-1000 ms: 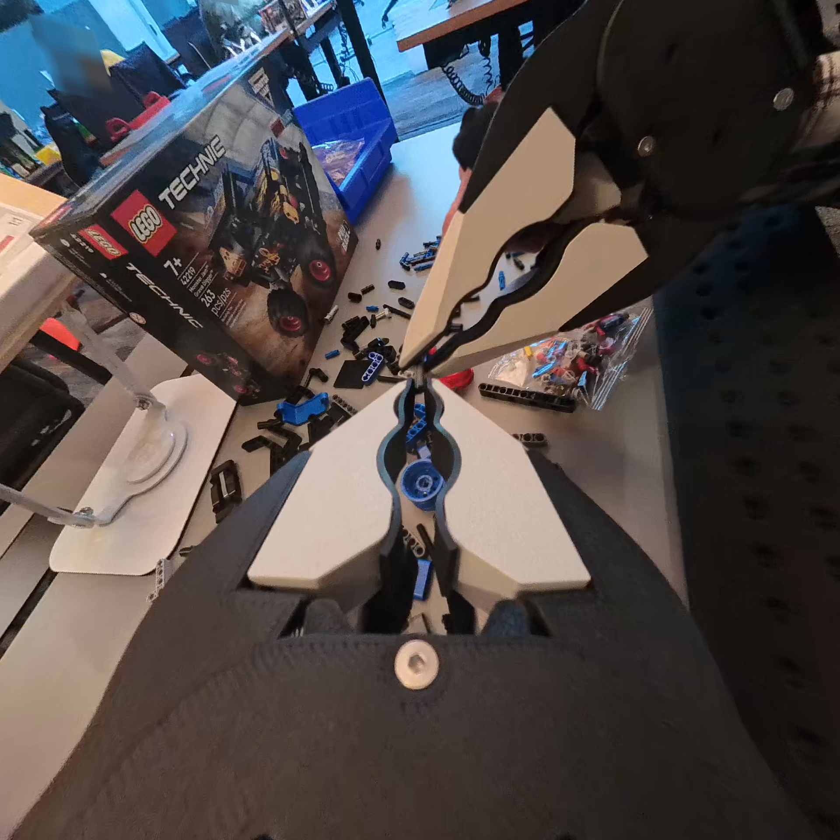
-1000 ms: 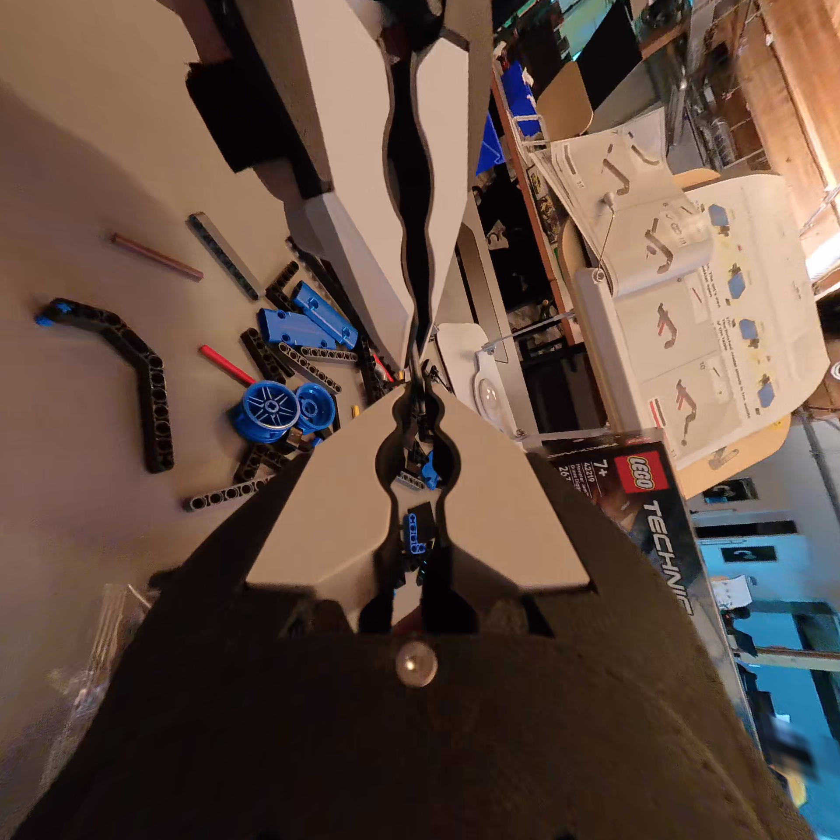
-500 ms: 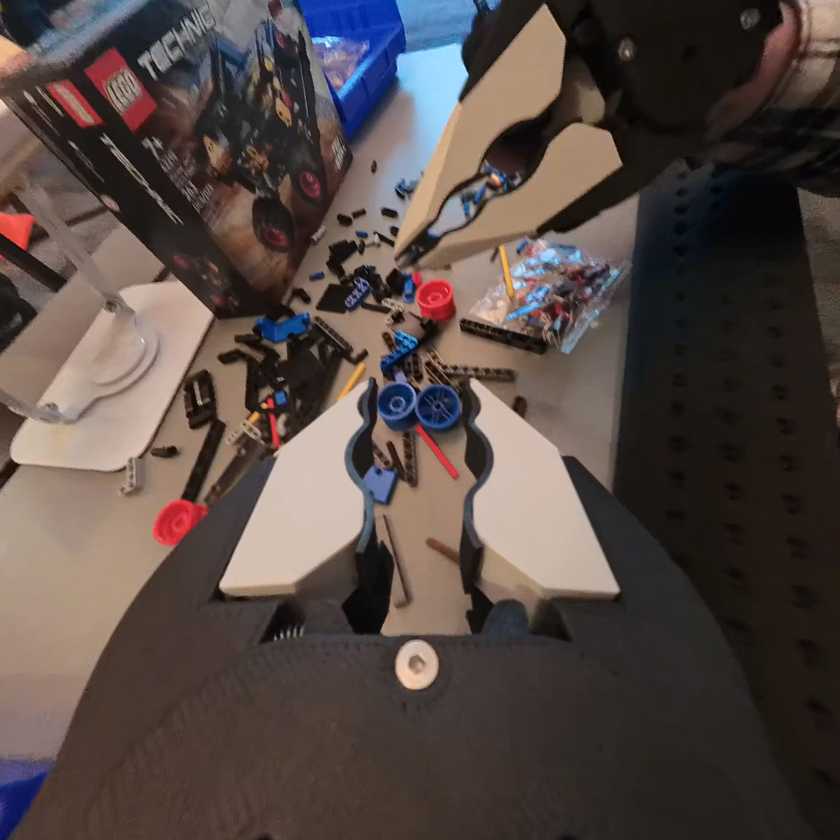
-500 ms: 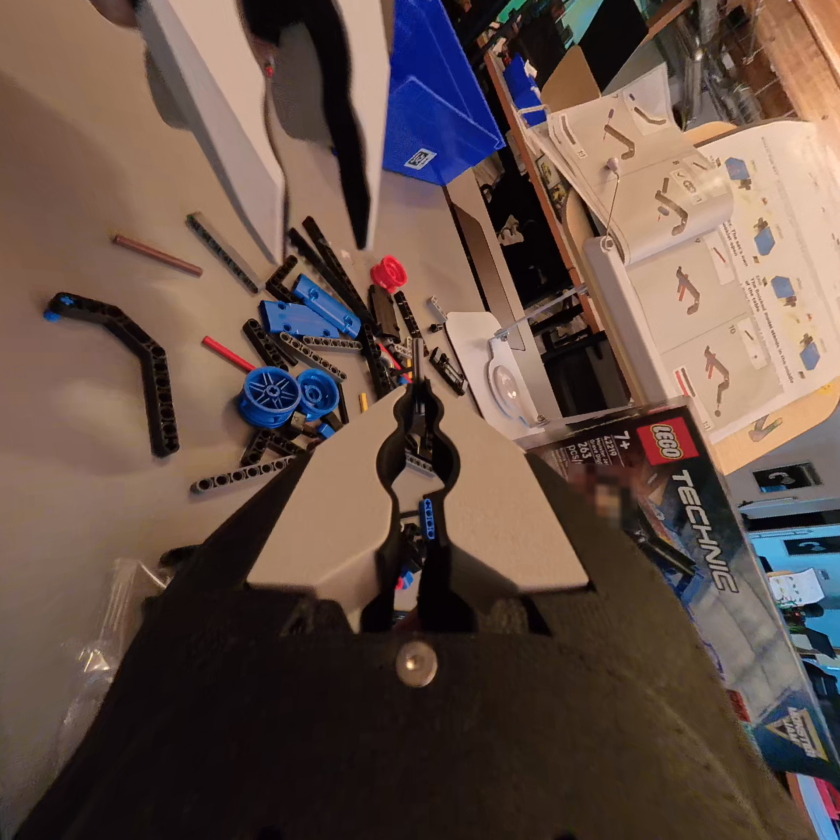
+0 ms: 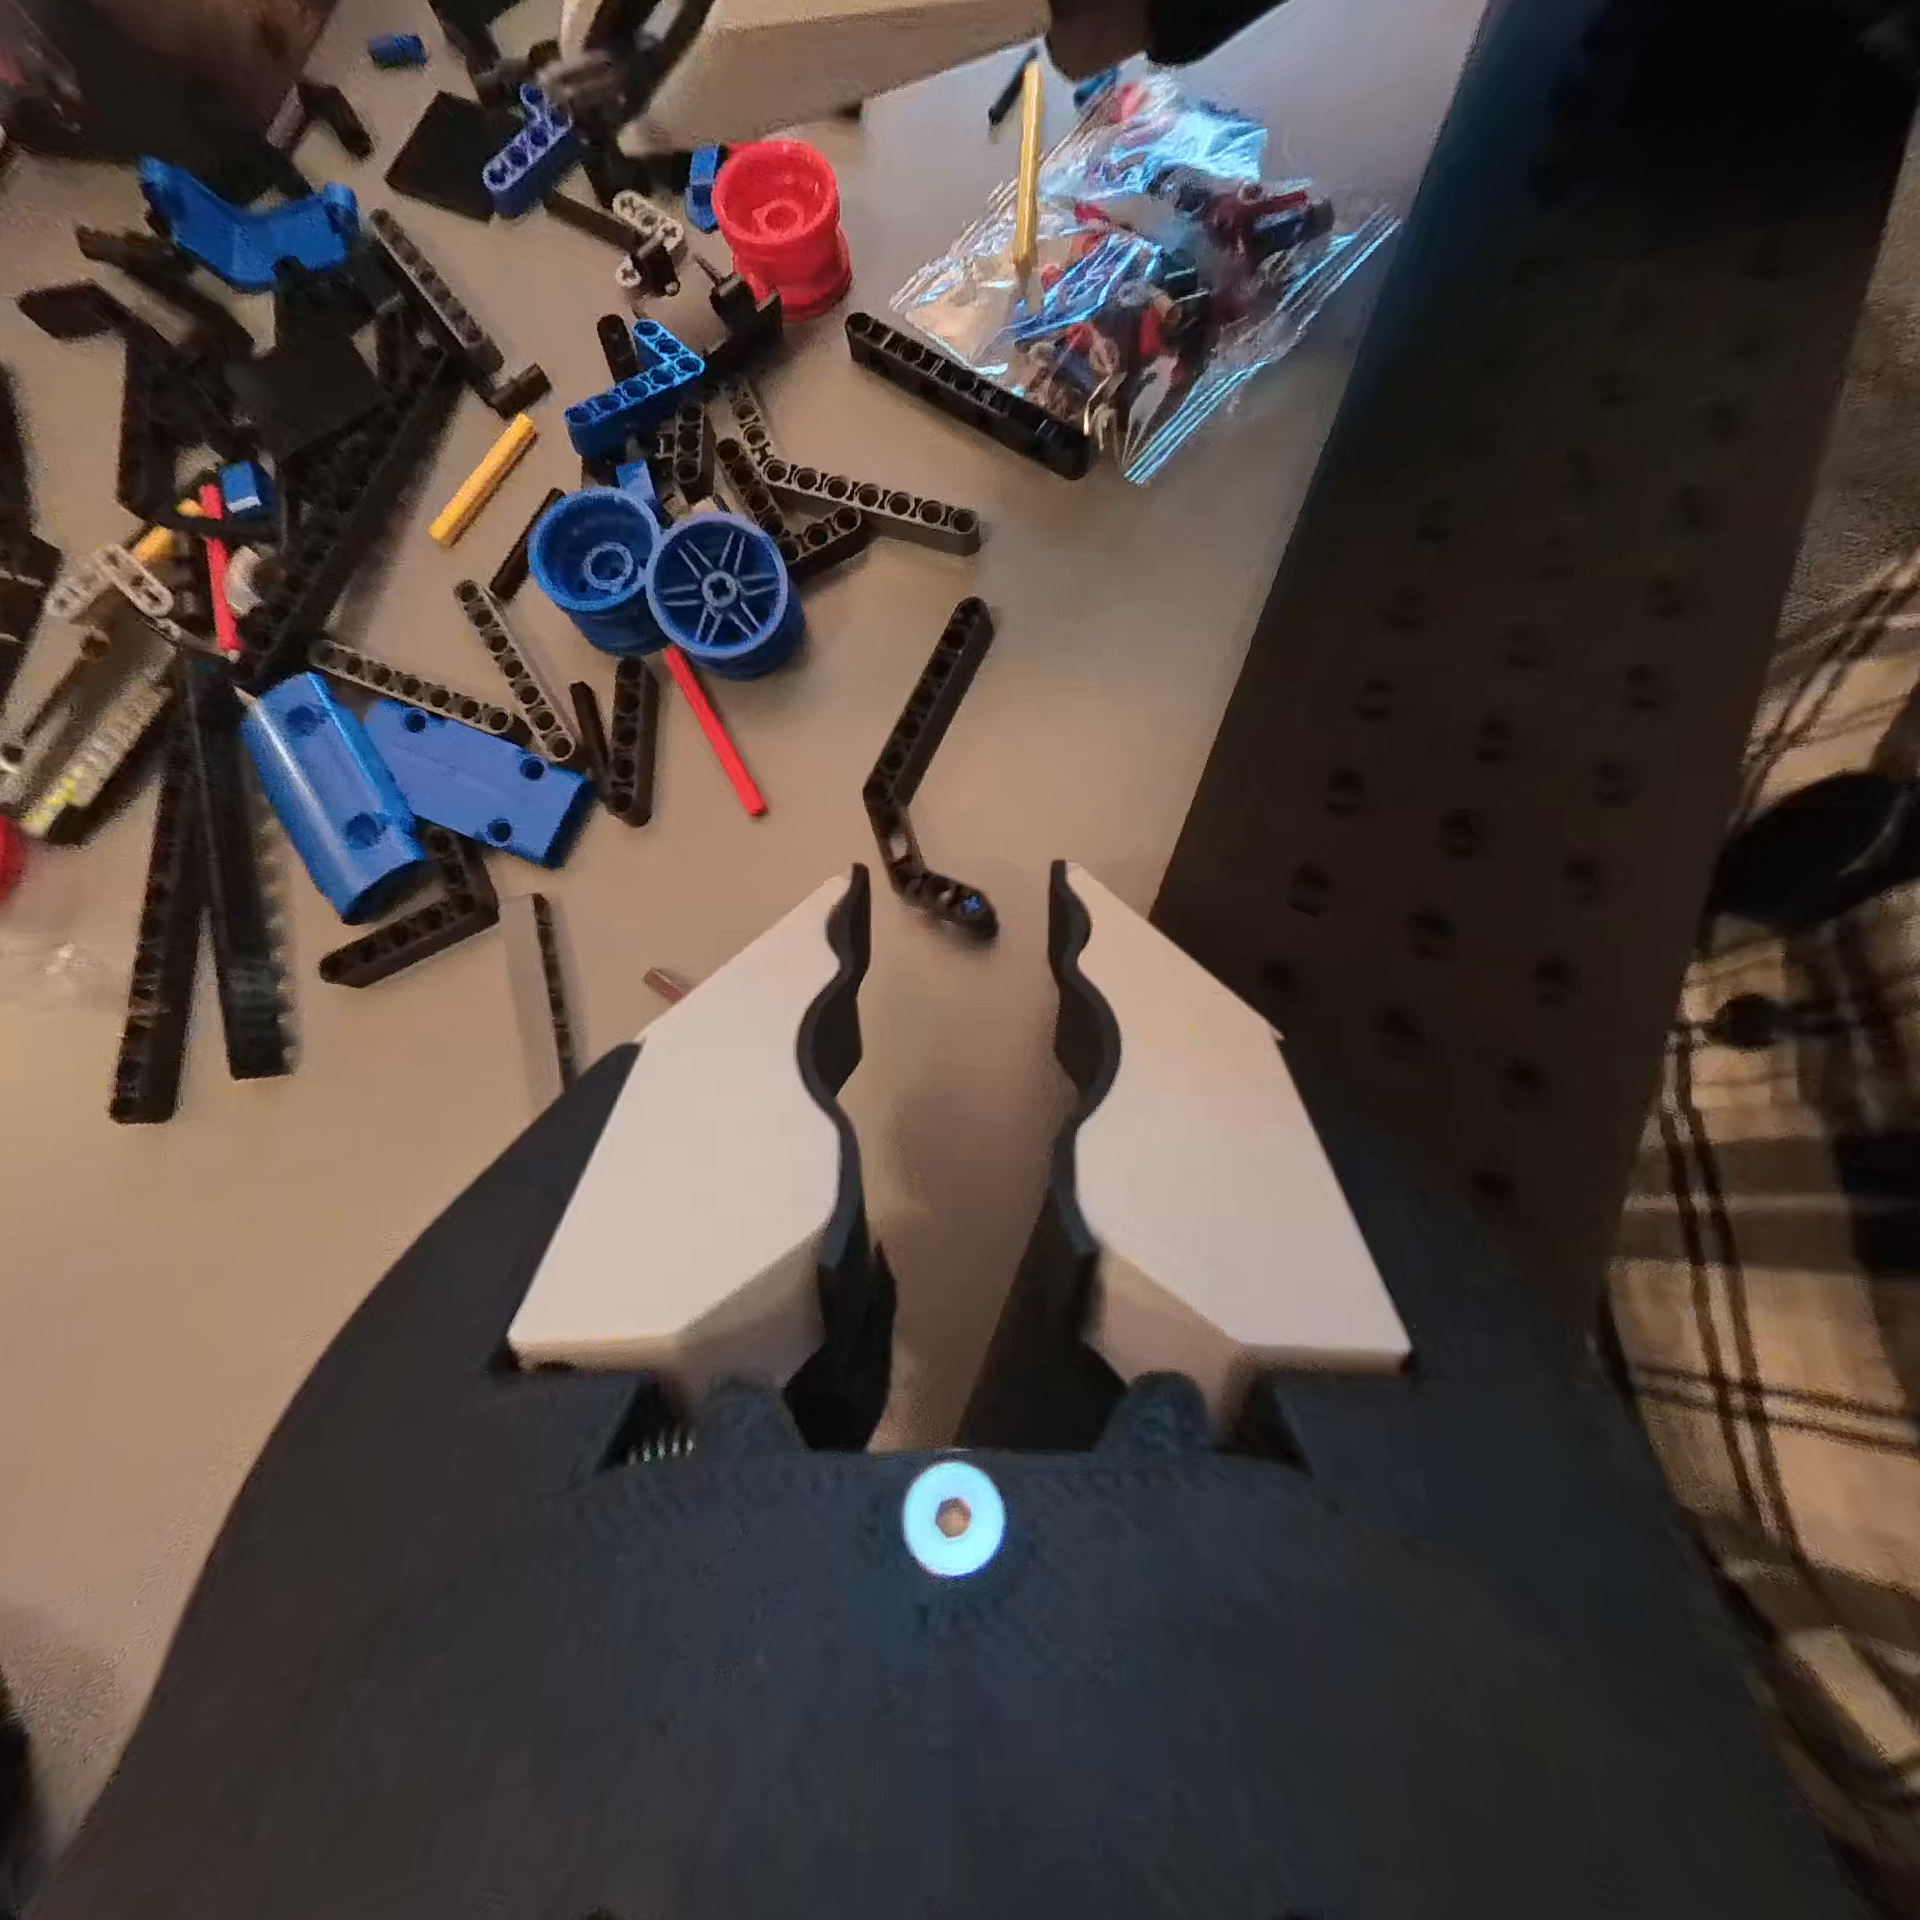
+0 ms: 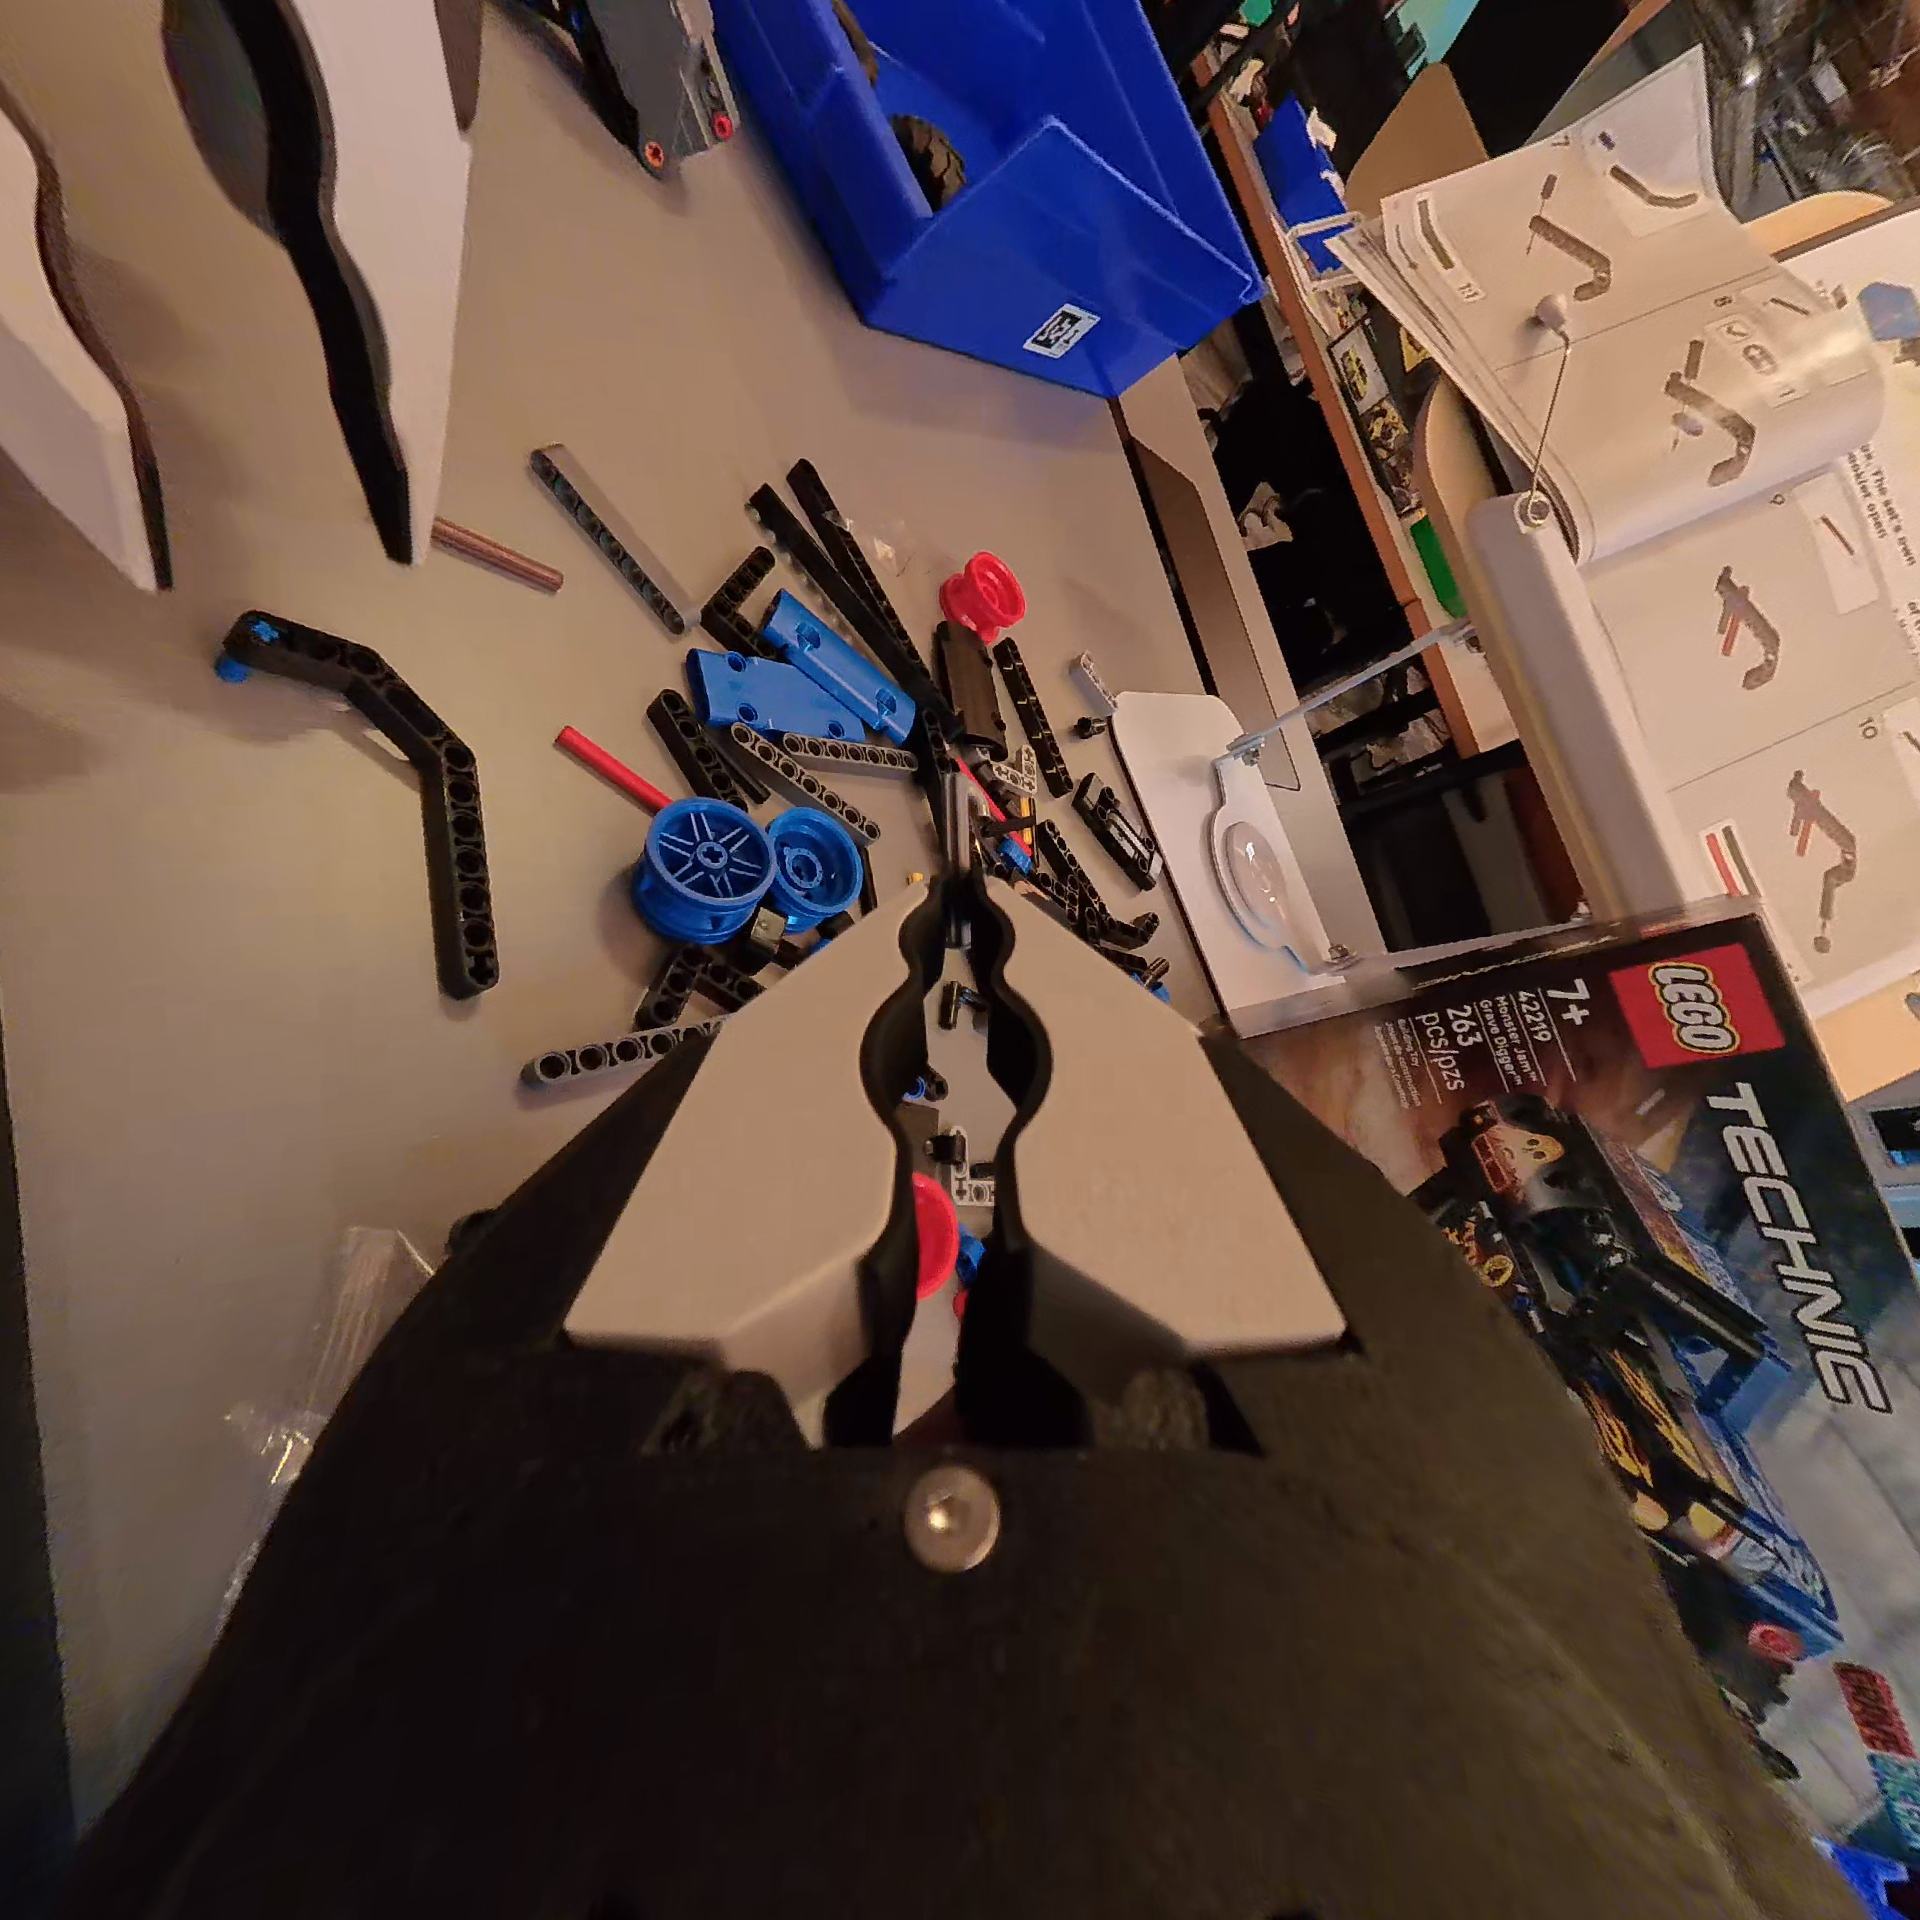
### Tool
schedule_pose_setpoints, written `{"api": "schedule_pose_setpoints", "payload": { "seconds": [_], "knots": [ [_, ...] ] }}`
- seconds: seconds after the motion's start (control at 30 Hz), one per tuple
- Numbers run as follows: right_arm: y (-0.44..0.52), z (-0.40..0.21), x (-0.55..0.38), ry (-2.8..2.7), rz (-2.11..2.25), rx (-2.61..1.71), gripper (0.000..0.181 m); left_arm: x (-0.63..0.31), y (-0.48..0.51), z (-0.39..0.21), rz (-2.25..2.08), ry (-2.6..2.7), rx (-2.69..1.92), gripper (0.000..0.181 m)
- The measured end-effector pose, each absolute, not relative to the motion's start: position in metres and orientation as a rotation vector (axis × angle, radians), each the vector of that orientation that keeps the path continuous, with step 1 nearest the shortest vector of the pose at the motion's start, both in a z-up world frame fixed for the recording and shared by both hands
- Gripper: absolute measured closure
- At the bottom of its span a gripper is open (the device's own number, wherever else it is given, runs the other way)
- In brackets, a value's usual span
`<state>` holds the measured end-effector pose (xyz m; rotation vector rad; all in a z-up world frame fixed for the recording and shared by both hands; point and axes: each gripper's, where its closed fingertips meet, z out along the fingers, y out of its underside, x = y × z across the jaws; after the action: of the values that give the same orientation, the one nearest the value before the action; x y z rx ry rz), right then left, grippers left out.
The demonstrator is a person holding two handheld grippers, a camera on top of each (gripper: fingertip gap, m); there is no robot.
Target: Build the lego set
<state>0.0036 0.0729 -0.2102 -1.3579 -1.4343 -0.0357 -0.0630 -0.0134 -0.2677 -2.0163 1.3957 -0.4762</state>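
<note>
The grey table (image 6: 644, 343) stands in warm, dim light. Behind its far edge is a wooden shelf (image 6: 1340, 343), and a dark perforated mat (image 5: 1538, 727) lies along one side.

This is looking like a workshop or maker lab: loose toy-brick parts (image 5: 665, 582) are lying scattered over a grey worktable (image 6: 208, 935), a blue storage bin (image 6: 1039, 239) is sitting at its far side, an instruction booklet (image 6: 1704, 436) is standing open on a stand, and cluttered shelves are running behind.
</note>
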Motion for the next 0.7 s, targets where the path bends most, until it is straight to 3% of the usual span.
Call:
{"api": "schedule_pose_setpoints", "payload": {
  "seconds": [0.17,0.33,0.7],
  "knots": [
    [0.071,-0.212,0.002,-1.442,-0.033,-1.351,0.180,-0.060,-0.003,-0.289,-0.288,1.394,-2.113,0.153],
    [0.071,-0.213,0.005,-1.441,-0.031,-1.354,0.180,-0.064,0.000,-0.292,-0.222,1.409,-2.136,0.174],
    [0.072,-0.207,0.008,-1.410,-0.009,-1.361,0.180,-0.066,0.020,-0.280,-0.230,1.301,-2.018,0.174]
  ]
}}
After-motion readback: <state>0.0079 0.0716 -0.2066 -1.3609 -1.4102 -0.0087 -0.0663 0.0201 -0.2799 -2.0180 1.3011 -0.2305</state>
